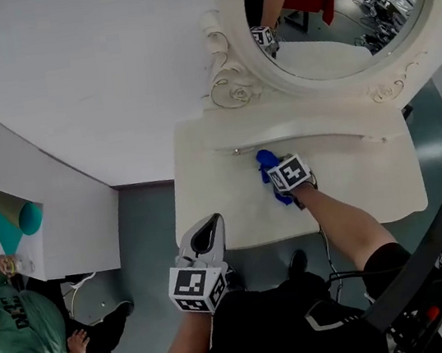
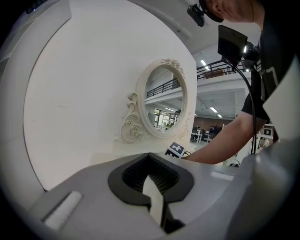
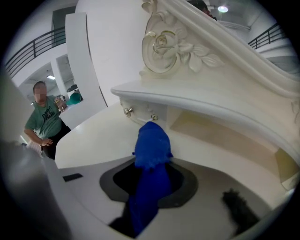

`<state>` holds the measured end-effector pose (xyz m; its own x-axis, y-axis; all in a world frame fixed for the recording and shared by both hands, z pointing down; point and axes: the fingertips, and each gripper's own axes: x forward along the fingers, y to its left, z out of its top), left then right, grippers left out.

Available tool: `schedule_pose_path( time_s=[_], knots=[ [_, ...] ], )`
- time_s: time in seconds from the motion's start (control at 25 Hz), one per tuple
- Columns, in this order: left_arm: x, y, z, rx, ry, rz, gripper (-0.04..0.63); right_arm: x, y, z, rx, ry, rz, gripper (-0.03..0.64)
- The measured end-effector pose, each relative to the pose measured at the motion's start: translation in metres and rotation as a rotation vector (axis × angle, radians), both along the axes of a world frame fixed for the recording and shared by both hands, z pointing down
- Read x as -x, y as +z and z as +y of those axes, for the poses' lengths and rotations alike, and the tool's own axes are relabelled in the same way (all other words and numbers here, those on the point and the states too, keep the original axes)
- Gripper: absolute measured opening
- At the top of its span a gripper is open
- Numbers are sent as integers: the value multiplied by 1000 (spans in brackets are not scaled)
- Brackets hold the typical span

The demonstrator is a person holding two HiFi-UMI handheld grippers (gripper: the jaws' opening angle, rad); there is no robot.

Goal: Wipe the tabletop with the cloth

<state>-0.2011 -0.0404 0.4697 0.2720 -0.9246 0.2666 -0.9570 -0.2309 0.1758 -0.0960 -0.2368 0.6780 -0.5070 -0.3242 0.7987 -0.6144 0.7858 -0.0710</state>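
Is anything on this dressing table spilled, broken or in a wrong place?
Nothing stands out. The tabletop looks unmarked, and the only loose thing on it is the blue cloth, gripped in the right claw.

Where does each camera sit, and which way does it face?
Head view: on the person's head, facing steeply down at the table; left tool, right tool and right forearm show.
Left gripper view: on the left tool, facing the mirror; the right forearm shows.
Right gripper view: on the right tool, facing the shelf; only that tool, shut on the cloth, shows.
Shared: head and left gripper views both show the mirror.
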Motion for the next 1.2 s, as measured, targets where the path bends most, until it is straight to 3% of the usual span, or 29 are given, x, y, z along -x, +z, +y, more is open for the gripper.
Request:
schedule_pose_path(
  time_s=[0.56,0.88,1.04,1.2],
  knots=[
    [-39,-5,-17,-23,80,19,8,-30,1,121,67,-117,-23,103],
    [-42,-8,-26,-35,56,24,8,-41,0,190,136,-212,-55,103],
    [-49,-10,-28,-36,56,18,8,-54,-9,175,120,-182,-83,103],
    [-51,-14,-26,-36,37,12,8,-64,-28,94,11,-80,-110,103]
  ],
)
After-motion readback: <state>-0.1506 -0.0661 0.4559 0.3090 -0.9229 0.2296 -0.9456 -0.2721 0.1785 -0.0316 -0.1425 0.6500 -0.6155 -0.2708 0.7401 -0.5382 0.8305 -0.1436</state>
